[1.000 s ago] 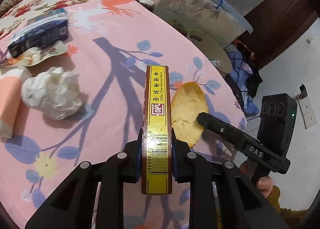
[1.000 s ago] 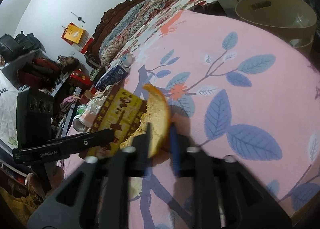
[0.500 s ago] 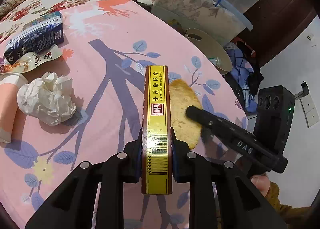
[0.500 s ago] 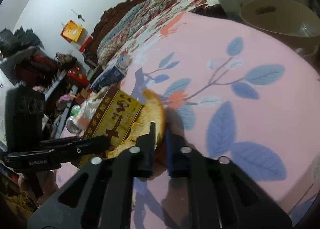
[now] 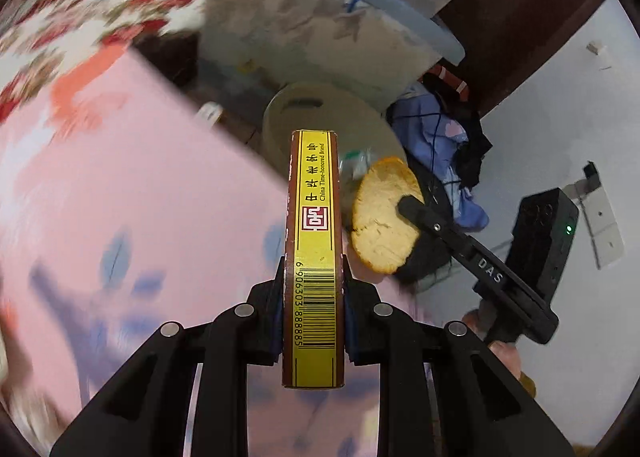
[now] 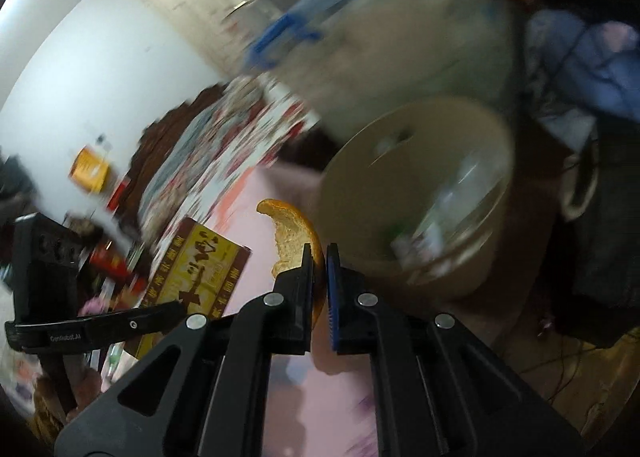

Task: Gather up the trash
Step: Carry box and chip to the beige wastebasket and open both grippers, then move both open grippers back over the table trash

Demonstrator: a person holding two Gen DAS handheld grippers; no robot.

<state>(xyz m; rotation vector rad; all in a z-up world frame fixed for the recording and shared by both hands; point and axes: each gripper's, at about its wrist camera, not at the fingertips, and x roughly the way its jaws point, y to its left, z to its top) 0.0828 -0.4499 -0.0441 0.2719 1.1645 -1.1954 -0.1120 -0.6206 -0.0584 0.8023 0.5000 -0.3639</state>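
Nearest in my left wrist view, my left gripper (image 5: 314,293) was clamped on the narrow edges of the yellow and brown box (image 5: 314,257), which stood on end at the centre of the frame, pinched only near its lower part. I judged a jolt could let it pivot or slide out of the pads. Just right of it, my right gripper (image 6: 320,289) was closed almost fully on the lower edge of the orange peel (image 6: 294,235); the grip was thin and the peel curved, so it could tear or slip free over the pink floral bedcover (image 5: 140,193). Beyond both, in the upper middle of the frame, the beige trash bin (image 6: 472,257) stood open off the bed's edge. Both views were smeared, so I feared a release short of the rim, dropping trash onto the clothes pile (image 5: 444,145) beside it.
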